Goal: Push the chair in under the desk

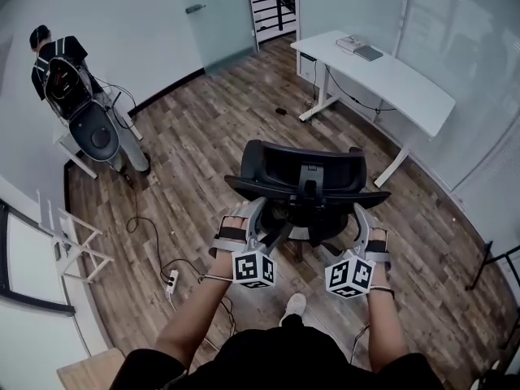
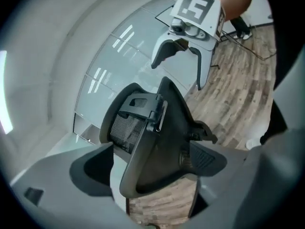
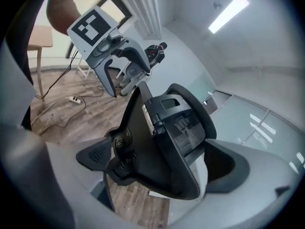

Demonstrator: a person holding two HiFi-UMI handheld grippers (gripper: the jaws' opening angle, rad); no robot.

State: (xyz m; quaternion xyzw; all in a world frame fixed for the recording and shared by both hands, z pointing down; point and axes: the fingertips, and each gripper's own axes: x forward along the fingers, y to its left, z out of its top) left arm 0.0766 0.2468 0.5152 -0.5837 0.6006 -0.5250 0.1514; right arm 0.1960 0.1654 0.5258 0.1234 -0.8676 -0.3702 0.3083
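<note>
Mesh and hard black plastic make up the black office chair (image 1: 301, 177), which stands in the middle of the brown wood-plank floor (image 1: 203, 136) with its back toward the camera. It has a wide curved backrest, a separate headrest panel on a central bracket at the top, and a dark arm jutting out on each side. Through the gripper views the mesh shows as a fine grey weave set in a smooth black frame, and the rear spine carries a moulded bracket. The base sits in shadow beneath the seat and can barely be made out.

The chair is well apart from the long white desk (image 1: 390, 75) on white legs, which stands against the frosted glass wall at the upper right, its top bare apart from a couple of small flat grey items at the far end.

Both tools are at the rear of the backrest. The left gripper (image 1: 260, 222) has its jaws spread wide, and the left gripper view (image 2: 152, 175) shows the edge of the backrest standing in the gap without the pads closing on it. The right gripper (image 1: 357, 226) is likewise spread wide, with the opposite edge of the backrest in its gap (image 3: 157, 171).

A white power strip (image 1: 172, 281) with a trailing cable lies on the floor to the left.
</note>
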